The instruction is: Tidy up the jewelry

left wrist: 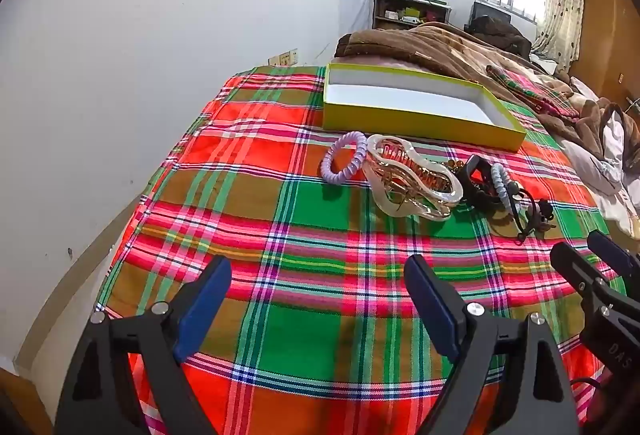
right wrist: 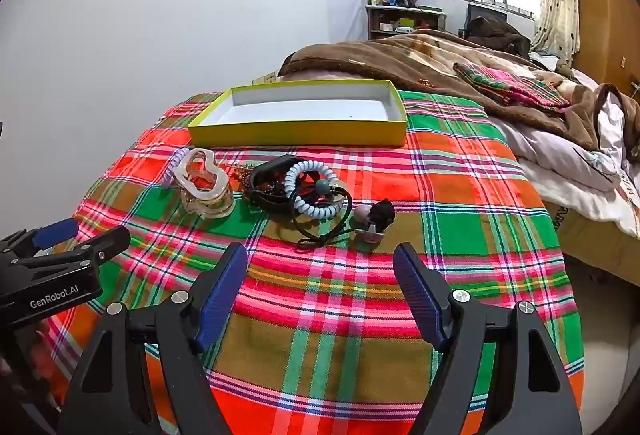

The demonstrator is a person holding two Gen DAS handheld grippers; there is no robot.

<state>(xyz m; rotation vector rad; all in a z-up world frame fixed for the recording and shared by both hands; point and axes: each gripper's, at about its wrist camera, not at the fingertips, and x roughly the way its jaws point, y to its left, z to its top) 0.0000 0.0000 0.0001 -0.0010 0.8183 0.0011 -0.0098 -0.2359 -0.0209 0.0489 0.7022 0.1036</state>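
A yellow box [left wrist: 420, 123] with a white inside lies open and empty on the plaid cloth; it also shows in the right wrist view [right wrist: 296, 133]. In front of it lie a lilac spiral hair tie [left wrist: 343, 163], a clear hair claw [left wrist: 412, 179] [right wrist: 206, 185], a black clip [right wrist: 272, 181], a pale blue spiral tie [right wrist: 312, 191], a black elastic [right wrist: 320, 231] and a small pink and black piece [right wrist: 374, 219]. My left gripper [left wrist: 318, 301] is open and empty, short of the pile. My right gripper [right wrist: 320, 289] is open and empty, just before the black elastic.
The plaid cloth [right wrist: 360, 335] covers a surface that drops off at the left and right. A brown blanket [right wrist: 420, 55] and white bedding [right wrist: 568, 167] lie behind and to the right. A white wall stands at the left.
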